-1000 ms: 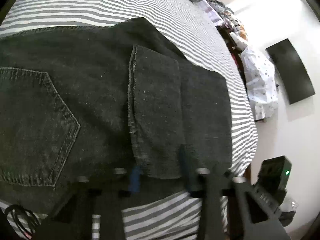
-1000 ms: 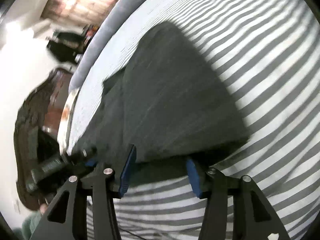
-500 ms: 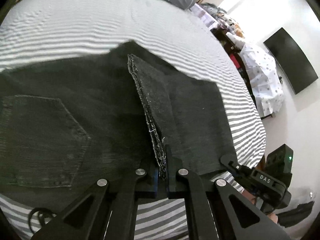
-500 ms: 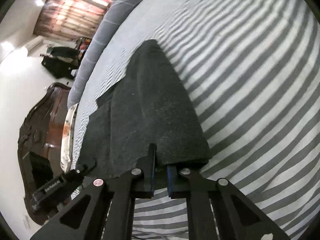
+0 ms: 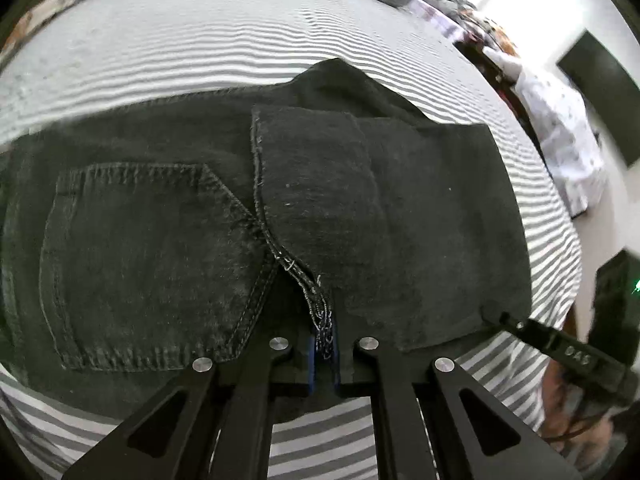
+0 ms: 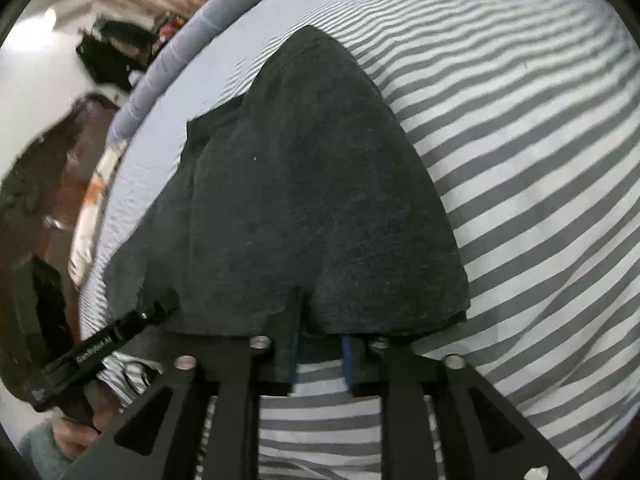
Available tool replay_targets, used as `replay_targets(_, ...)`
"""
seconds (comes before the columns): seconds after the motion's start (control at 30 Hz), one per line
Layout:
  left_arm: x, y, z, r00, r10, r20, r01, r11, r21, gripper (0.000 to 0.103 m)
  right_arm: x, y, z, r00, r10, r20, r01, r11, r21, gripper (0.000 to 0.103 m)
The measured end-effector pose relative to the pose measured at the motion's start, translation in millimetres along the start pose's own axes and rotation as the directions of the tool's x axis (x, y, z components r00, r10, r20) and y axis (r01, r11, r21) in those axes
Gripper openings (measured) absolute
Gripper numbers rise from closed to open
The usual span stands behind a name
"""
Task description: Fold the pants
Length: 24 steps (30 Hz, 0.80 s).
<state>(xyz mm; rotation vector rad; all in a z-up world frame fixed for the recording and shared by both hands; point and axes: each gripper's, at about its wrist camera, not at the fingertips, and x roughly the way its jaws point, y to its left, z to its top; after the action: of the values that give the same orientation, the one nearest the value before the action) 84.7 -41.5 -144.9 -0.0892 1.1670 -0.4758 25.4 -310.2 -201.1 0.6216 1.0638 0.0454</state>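
- The black pants (image 5: pixel 360 216) are lying on the striped bedsheet (image 5: pixel 200 40), already doubled over so the leg hem sits beside the back pocket (image 5: pixel 144 264).
- The left gripper (image 5: pixel 325 354) is clamping the stitched hem (image 5: pixel 320 312) between its blue pads, as it was half a second ago; a second ago its jaws were standing apart around that edge.
- The right gripper (image 6: pixel 320 356) is now showing a gap between its pads, where half a second ago they were pinched together on the fold; whether it is still holding cloth cannot be told.
- Judging from this, the next fold is only half secured, and the right side probably needs regripping before lifting.
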Motion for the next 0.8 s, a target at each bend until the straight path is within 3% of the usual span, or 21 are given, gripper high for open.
replay_targets(0.03, -1, -2, 0, 1.000, 0.009, 0.000, -0.009, 1.000, 0.011, 0.008, -3, 5, 0, 1.000, -0.027, -0.013, 0.027, 0.999, -0.025, 0.037)
replay_targets(0.07, -4, -2, -1, 1.000, 0.010, -0.001, -0.010, 1.000, 0.016, 0.009, -7, 9, 0, 0.999, -0.036, -0.022, 0.035, 0.998, -0.044, 0.039)
replay_targets(0.13, -8, -2, -1, 1.000, 0.017, 0.005, -0.017, 1.000, 0.015, 0.014, -18, 15, -4, 0.997, -0.060, -0.044, 0.055, 0.994, -0.099, 0.040)
replay_targets(0.27, -27, -3, -4, 0.992, 0.103, 0.068, -0.106, 0.993, 0.042, 0.019, -40, 24, -12, 0.995, -0.061, -0.084, 0.043, 0.979, -0.198, 0.040)
replay_targets(0.37, -44, -1, -8, 0.977, 0.135, 0.166, -0.144, 0.989, 0.044, 0.019, -60, 34, -5, 0.996, -0.070, -0.048, 0.056, 0.966, -0.251, 0.040)
replay_targets(0.47, -53, -6, -7, 0.966, 0.125, 0.227, -0.142, 0.988, 0.060, 0.019, -69, 40, 13, 0.992, -0.119, 0.050, 0.129, 0.946, -0.296, 0.040)
replay_targets(0.67, -30, -20, -1, 0.980, 0.056, 0.190, -0.083, 0.987, 0.136, 0.020, -41, 53, 70, 0.974, -0.184, 0.132, 0.217, 0.923, -0.318, 0.040)
replay_targets(0.8, -8, -15, -4, 0.989, 0.074, 0.130, -0.093, 0.985, 0.148, 0.020, -9, 60, 103, 0.965, -0.227, 0.133, 0.260, 0.903, -0.343, 0.040)
